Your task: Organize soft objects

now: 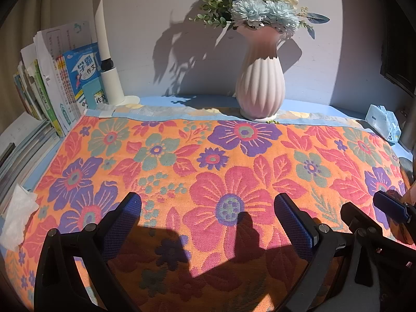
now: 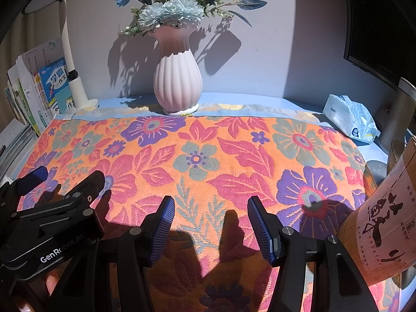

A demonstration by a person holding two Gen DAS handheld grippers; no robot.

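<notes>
A flowered orange, pink and purple towel lies spread flat over the desk; it also fills the right wrist view. My left gripper is open and empty, just above the towel's near part. My right gripper is open and empty, beside the left one over the towel's near edge. The right gripper shows at the right edge of the left wrist view. The left gripper shows at the left of the right wrist view. Neither touches the towel as far as I can see.
A pink ribbed vase with flowers stands on the towel's far edge. A lamp base and books stand at back left. A tissue pack lies at back right. A brown printed cylinder is close on the right.
</notes>
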